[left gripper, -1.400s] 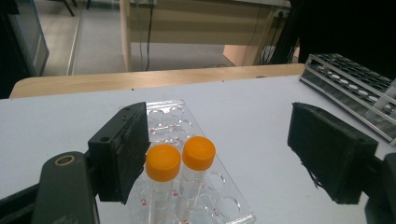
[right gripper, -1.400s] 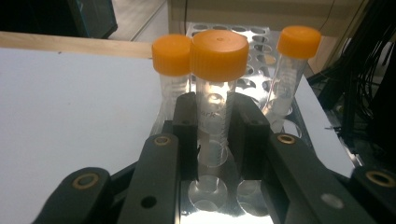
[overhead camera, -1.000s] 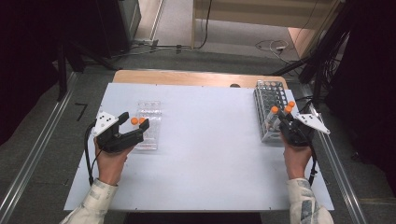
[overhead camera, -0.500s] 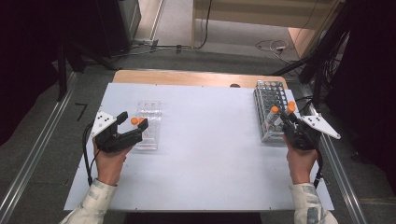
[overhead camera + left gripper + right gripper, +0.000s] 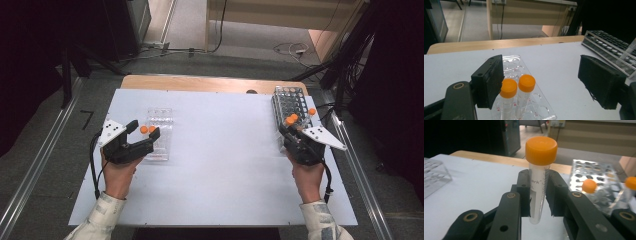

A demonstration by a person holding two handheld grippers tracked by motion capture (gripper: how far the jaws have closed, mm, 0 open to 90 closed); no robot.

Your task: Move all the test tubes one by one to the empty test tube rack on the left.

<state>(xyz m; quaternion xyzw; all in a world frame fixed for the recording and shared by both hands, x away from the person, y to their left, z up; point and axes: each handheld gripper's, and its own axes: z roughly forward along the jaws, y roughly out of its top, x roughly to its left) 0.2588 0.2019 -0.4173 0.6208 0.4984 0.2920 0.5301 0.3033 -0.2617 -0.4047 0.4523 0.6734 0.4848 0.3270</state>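
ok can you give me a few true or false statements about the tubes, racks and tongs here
1. The right tongs are shut on an orange-capped tube. True.
2. The left tongs grip a tube. False: their jaws stand open, with the two capped tubes in the clear rack beside one pad and nothing pressed.
3. The clear rack on the left holds two orange-capped tubes. True.
4. The held tube lies flat across the jaws. False: it stands upright, cap on top.
5. The grid rack on the right has no tubes in it. False: orange caps show in it.
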